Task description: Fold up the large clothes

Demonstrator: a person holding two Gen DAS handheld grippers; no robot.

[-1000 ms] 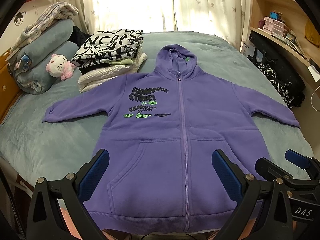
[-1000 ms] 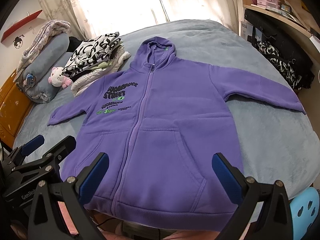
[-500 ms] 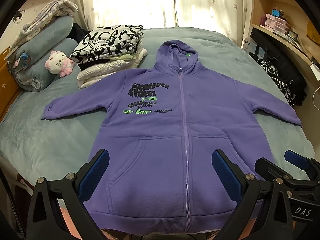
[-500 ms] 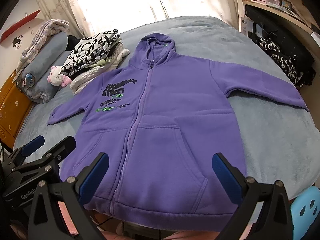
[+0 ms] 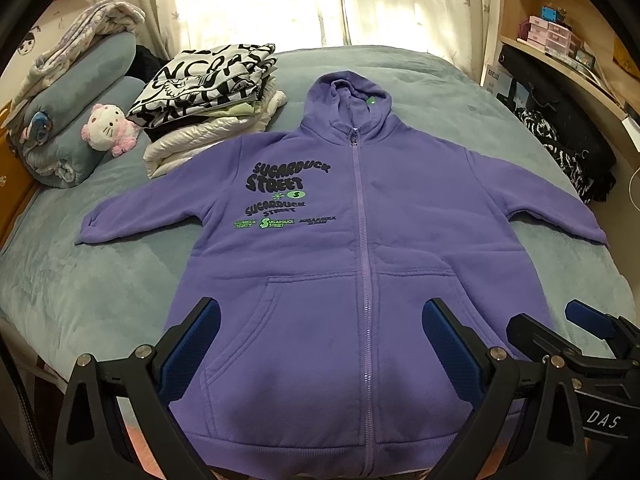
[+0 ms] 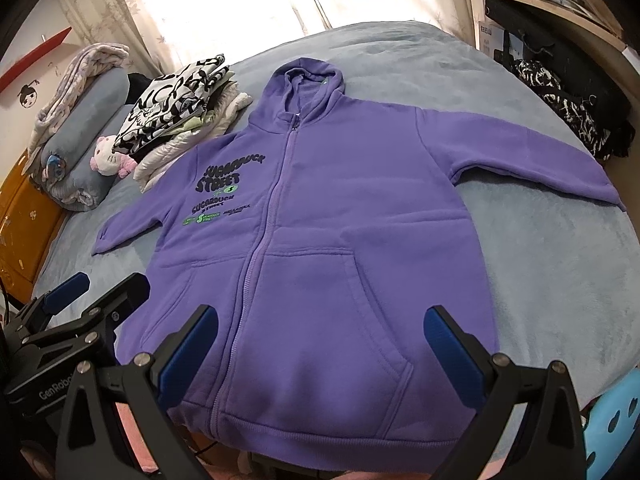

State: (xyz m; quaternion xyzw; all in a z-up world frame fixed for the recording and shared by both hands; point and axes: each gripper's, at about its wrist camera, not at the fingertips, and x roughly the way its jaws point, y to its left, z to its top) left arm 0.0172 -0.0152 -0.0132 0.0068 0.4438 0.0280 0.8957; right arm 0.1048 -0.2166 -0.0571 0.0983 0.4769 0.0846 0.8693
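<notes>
A purple zip hoodie (image 5: 360,264) lies flat and face up on the grey-blue bed (image 5: 80,280), sleeves spread, hood away from me; it also shows in the right wrist view (image 6: 320,240). My left gripper (image 5: 320,340) is open and empty above the hem. My right gripper (image 6: 320,348) is open and empty above the hem too. The right gripper shows at the lower right of the left wrist view (image 5: 560,332). The left gripper shows at the lower left of the right wrist view (image 6: 96,296).
A stack of folded clothes (image 5: 208,96) sits left of the hood. A plush toy (image 5: 106,130) and rolled blankets (image 5: 72,112) lie at the far left. Shelves and dark bags (image 5: 568,128) stand at the right. A blue stool (image 6: 616,424) is by the bed.
Both grippers have tilted a little down and toward the hoodie, so it sits lower in both views. The hoodie has not moved. Both stay open.
</notes>
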